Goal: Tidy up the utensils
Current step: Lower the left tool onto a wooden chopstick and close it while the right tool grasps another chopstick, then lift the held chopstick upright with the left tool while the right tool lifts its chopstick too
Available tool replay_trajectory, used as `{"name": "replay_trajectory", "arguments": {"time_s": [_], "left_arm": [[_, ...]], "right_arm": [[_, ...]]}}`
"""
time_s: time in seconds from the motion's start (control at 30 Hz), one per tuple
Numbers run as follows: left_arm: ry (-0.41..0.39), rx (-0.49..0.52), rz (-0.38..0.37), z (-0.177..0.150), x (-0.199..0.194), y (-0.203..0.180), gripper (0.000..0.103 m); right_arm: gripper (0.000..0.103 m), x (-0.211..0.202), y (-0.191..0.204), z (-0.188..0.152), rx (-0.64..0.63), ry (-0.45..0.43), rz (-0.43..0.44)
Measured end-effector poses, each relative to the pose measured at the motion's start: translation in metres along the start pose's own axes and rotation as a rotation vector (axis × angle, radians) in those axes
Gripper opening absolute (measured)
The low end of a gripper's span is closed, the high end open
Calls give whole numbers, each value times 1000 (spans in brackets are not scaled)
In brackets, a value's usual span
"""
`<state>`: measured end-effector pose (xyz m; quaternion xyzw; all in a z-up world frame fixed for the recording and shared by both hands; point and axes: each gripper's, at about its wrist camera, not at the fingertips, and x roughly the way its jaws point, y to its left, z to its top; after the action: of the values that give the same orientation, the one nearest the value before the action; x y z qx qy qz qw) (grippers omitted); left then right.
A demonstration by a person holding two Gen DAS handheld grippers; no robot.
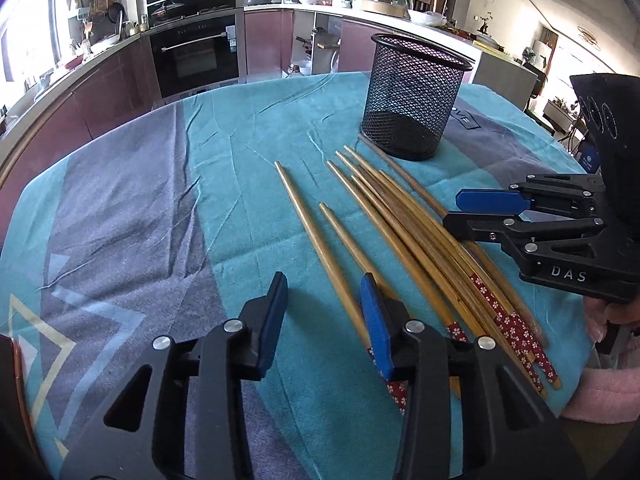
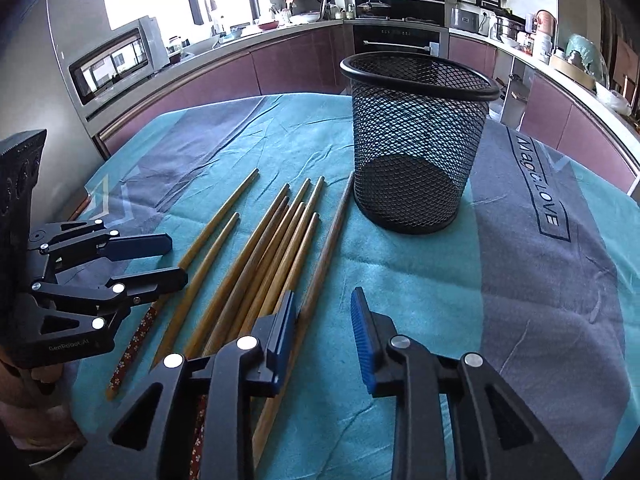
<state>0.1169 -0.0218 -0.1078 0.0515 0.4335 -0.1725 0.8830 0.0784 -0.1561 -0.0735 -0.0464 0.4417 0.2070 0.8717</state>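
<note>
Teal tablecloth (image 1: 248, 128) with empty mesh cup (image 2: 420, 140) beside loose chopsticks (image 2: 272, 248); both jaws narrowly parted, gripping nothing.

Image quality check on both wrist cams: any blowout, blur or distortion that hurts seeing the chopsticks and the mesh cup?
Left wrist view: window at far left blown out, heavy fisheye bending of the counters, dark corners; chopsticks and mesh cup are sharp. Right wrist view: window at top blown white, glare on the steel appliance, same barrel distortion; chopsticks and cup crisp, shadows soft.
</note>
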Motion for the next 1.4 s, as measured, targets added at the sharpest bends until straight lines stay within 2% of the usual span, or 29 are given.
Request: {"name": "replay_trajectory", "arguments": {"time_s": [0.1, 0.2, 0.27, 0.37, 0.63, 0.9, 1.13, 1.27, 1.4], "left_arm": [[8, 8, 15, 6, 5, 0, 36], [9, -1, 42, 11, 8, 0, 27], [9, -28, 46, 14, 9, 3, 15], [6, -71, 44, 17, 9, 7, 9], [-25, -120, 30, 14, -6, 16, 8], [-153, -126, -118, 39, -61, 22, 8], [-281, -86, -228, 76, -111, 9, 7], [-347, -89, -269, 102, -131, 2, 7], [-424, -97, -274, 131, -146, -6, 7]], "right_arm": [[24, 6, 8, 6, -44, 2, -37], [17, 12, 8, 12, -45, 2, -29], [10, 13, 7, 15, -37, 3, -12], [6, 14, 5, 18, -17, 1, 11], [5, -10, -4, 21, 28, -67, 91], [5, -63, -12, 37, 29, -217, 182], [5, -103, -27, 54, 43, -350, 195], [5, -119, -38, 66, 40, -406, 198], [5, -133, -45, 85, 21, -458, 174]]}}
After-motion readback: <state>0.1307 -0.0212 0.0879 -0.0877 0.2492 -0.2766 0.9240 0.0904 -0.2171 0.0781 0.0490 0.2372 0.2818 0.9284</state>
